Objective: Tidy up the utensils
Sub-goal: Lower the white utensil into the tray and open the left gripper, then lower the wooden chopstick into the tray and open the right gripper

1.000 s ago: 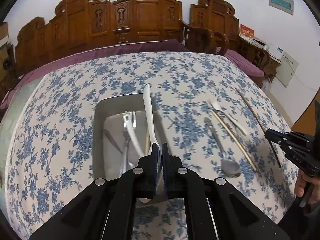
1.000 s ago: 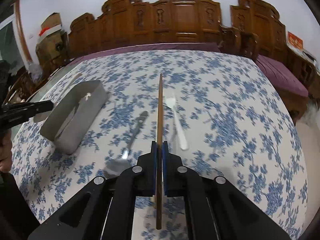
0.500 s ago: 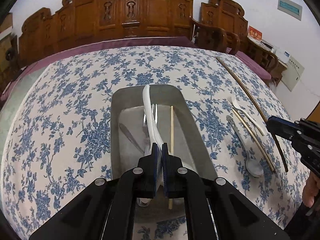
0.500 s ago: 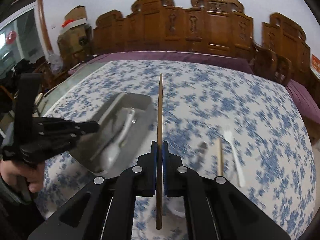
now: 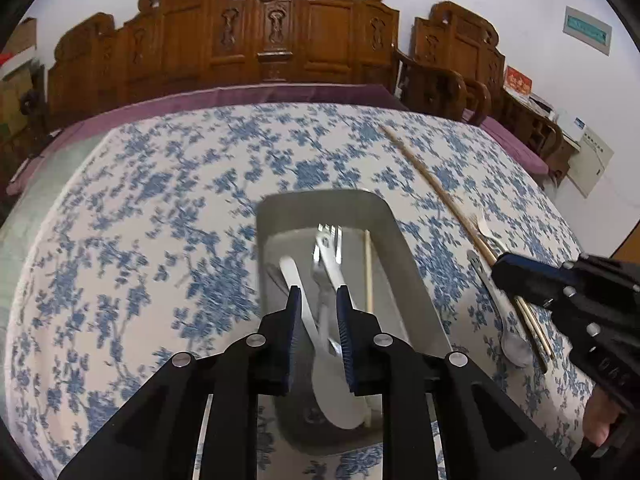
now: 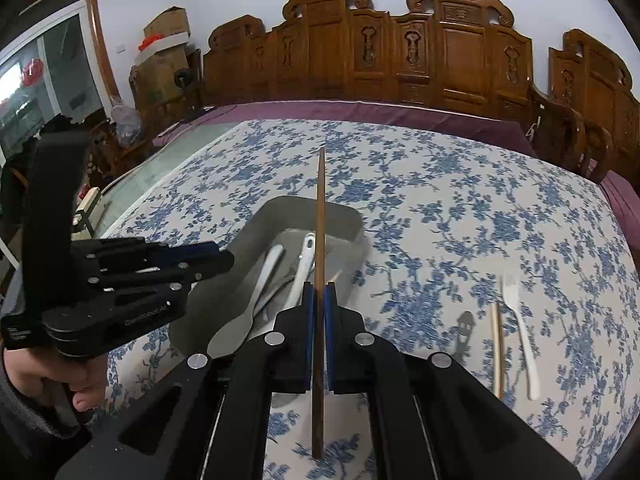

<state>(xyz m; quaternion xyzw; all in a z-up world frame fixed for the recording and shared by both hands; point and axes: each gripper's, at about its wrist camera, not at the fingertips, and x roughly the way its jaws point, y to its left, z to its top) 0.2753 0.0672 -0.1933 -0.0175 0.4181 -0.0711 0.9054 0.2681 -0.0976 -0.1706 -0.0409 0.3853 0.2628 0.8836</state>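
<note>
- Left gripper [image 5: 318, 300], lower centre of the left wrist view: its jaws have just been opening and stand apart, the blue pads clear of the white spoon [image 5: 316, 344] seen between and beneath them in the metal tray [image 5: 404, 248].
- Tray contents, centre of that view: white spoon, a metal fork [image 5: 330, 240] and a pale chopstick [image 5: 368, 268] along the right wall.
- Right gripper [image 6: 319, 292], lower centre of the right wrist view: clamped on a dark wooden chopstick [image 6: 320, 216], which points up the frame and crosses in front of the tray [image 6: 344, 220], hiding part of its interior.
- The left gripper's body fills the left edge of the right wrist view, covering the tray's near left corner; a hand [image 6: 48, 380] grips it.
- Lower right of the right wrist view, on the blue-flowered tablecloth [image 6: 440, 184]: a white plastic fork [image 6: 520, 328], a second pale chopstick [image 6: 497, 352] beside it, and a metal handle [image 6: 464, 328] partly hidden by the gripper.
- Background, top of both views: carved wooden chairs [image 6: 400, 52].
</note>
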